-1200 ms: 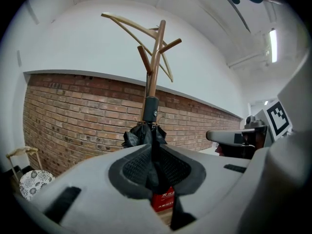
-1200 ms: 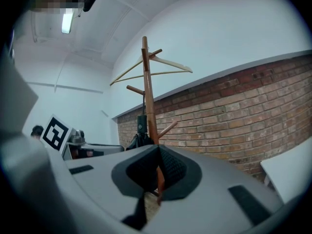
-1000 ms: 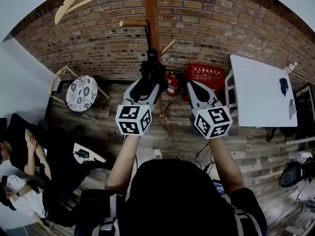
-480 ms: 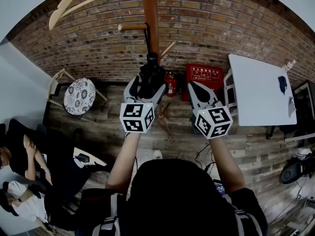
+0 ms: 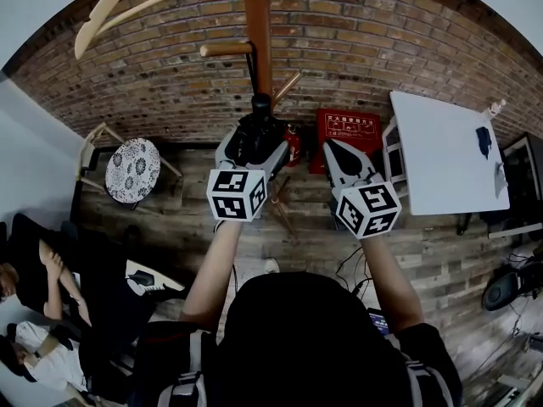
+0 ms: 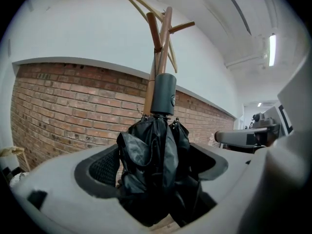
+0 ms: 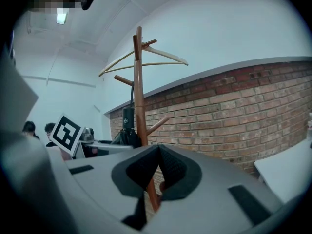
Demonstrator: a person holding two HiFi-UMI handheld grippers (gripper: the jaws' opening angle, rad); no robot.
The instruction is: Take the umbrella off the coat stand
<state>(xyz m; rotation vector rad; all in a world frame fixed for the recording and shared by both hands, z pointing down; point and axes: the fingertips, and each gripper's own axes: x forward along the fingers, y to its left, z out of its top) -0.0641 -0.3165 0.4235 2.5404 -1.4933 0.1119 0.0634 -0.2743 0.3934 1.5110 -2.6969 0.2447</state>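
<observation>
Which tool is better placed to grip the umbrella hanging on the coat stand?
Left. The left tool has just been opening its jaws, which stand apart around the folded umbrella. The right tool is shut, with nothing between its jaws, beside the coat stand.

Left tongs just opened wide about the umbrella; right tongs closed, level.

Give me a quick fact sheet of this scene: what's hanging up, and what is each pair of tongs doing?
Hanging: black folded umbrella, by its strap on a peg of the coat stand
Left tongs: just been opening, wide apart, umbrella between them, not clamped
Right tongs: shut, empty, to the right of the stand
Backdrop: brick wall, white table at right
</observation>
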